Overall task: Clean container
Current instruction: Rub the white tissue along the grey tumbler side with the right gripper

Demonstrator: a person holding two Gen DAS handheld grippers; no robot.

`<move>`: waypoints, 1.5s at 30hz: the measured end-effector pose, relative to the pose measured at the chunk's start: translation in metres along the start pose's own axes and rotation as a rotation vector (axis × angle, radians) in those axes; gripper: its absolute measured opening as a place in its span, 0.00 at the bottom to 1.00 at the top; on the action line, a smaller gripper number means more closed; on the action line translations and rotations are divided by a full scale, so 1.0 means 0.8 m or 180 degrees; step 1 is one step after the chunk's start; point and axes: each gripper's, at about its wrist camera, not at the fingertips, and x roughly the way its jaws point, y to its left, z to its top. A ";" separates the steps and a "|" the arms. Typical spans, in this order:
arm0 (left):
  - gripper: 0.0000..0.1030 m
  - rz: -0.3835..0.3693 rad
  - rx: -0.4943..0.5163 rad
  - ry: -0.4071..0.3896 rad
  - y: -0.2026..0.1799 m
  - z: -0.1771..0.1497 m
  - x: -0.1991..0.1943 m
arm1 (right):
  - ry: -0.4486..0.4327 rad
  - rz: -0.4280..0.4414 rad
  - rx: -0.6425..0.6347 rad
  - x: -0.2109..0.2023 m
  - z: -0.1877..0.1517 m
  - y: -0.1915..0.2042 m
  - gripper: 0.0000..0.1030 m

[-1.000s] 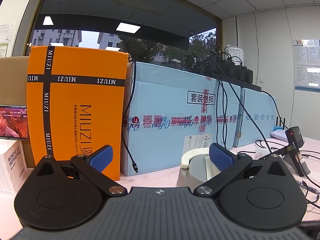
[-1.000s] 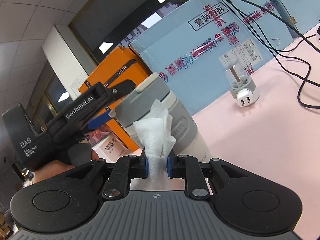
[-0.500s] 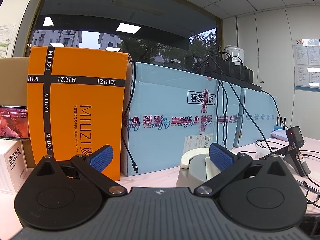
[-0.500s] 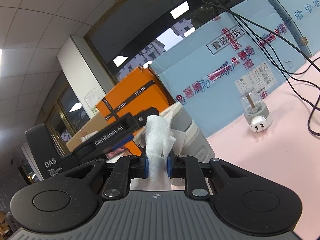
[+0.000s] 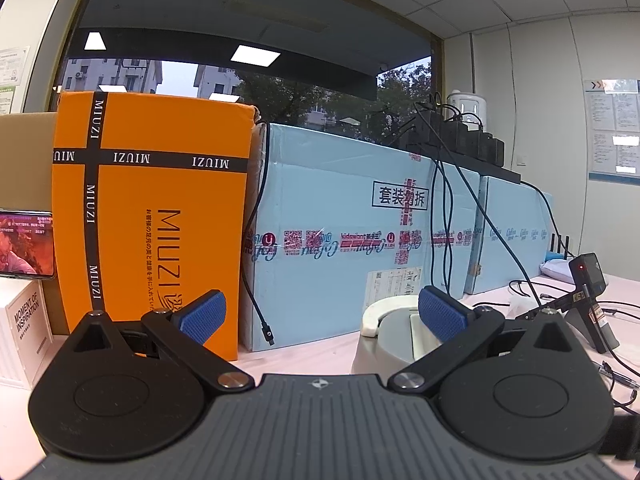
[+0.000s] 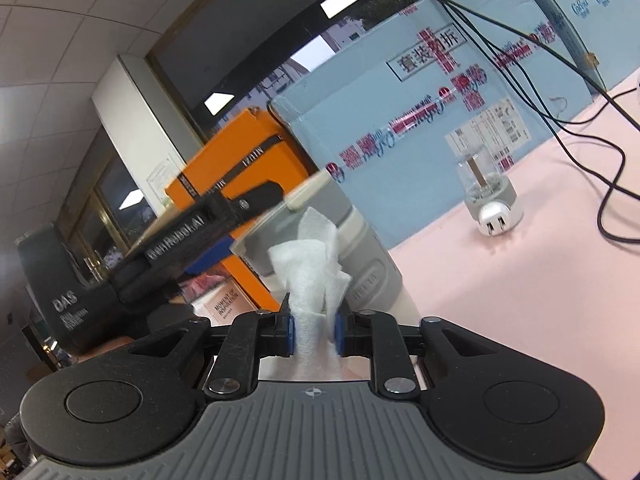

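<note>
White tissue (image 6: 310,268) clamped in right tongs (image 6: 313,330) beside grey container (image 6: 320,240); left tongs (image 5: 320,312) spread apart, so wiping could tip the unheld container

An orange box (image 5: 150,216) stands beside blue cartons (image 5: 340,240) on a pink table (image 6: 540,280).

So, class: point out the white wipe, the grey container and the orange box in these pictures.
white wipe (image 6: 310,264), right wrist view, bunched middle above the pads.
grey container (image 6: 372,276), right wrist view, side wall.
orange box (image 5: 160,200), left wrist view, front face.
</note>
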 end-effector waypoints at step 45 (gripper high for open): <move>1.00 0.0006 0.0034 -0.0023 -0.006 -0.001 0.000 | -0.0297 0.0196 0.0102 -0.014 0.019 -0.013 0.19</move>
